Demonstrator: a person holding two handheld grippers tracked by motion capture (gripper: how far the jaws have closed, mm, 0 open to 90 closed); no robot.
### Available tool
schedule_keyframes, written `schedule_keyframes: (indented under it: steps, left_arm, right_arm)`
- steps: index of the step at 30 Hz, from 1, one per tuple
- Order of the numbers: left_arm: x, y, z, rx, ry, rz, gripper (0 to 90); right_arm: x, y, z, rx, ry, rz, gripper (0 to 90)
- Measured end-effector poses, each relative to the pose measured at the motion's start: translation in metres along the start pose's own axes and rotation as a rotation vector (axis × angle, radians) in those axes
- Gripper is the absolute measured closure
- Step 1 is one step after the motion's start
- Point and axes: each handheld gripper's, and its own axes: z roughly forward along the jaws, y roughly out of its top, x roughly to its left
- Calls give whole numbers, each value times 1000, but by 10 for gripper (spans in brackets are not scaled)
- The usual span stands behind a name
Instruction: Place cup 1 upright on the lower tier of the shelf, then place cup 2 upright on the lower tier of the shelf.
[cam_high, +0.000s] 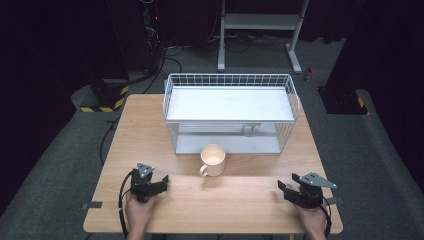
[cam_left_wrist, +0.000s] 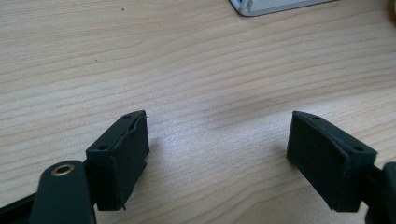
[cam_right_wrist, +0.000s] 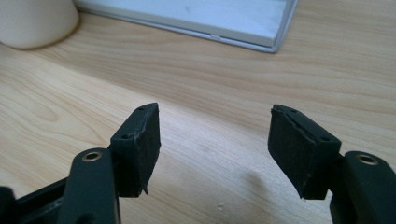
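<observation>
On the pale wood tabletop (cam_high: 150, 130) below a dark room, a white wire basket (cam_high: 230, 112) fills the upper middle of the frame, and the cream mug (cam_high: 213, 160) stands upright just in front of it, handle toward the lower left. Both tongs rest near the bottom edge with jaws apart and empty. The left tongs (cam_high: 159, 181) lie nearer the mug than the right tongs (cam_high: 286, 189), and the mug is up and inward from each.

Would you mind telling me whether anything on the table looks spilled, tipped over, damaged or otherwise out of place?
Nothing stands out. The cream mug stands upright on the wooden table, just in front of the white wire rack, and no spill shows. The left gripper and right gripper are open and empty.
</observation>
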Motion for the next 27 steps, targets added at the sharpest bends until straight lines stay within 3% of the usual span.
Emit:
schedule_keyframes:
  steps: [11,19,23,27]
  left_arm:
    - [0,0,0,1,0,-2,210]
    - [-3,1,0,5,0,0,202]
    - [-10,3,0,-11,-44,5,200]
    - [-24,6,-3,-32,-97,48,175]
  right_arm:
    - [2,5,19,136,-54,-85,316]
    - [-3,8,24,153,-40,-45,257]
    - [-3,9,25,152,-45,-42,251]
    - [-3,9,25,152,-45,-42,251]
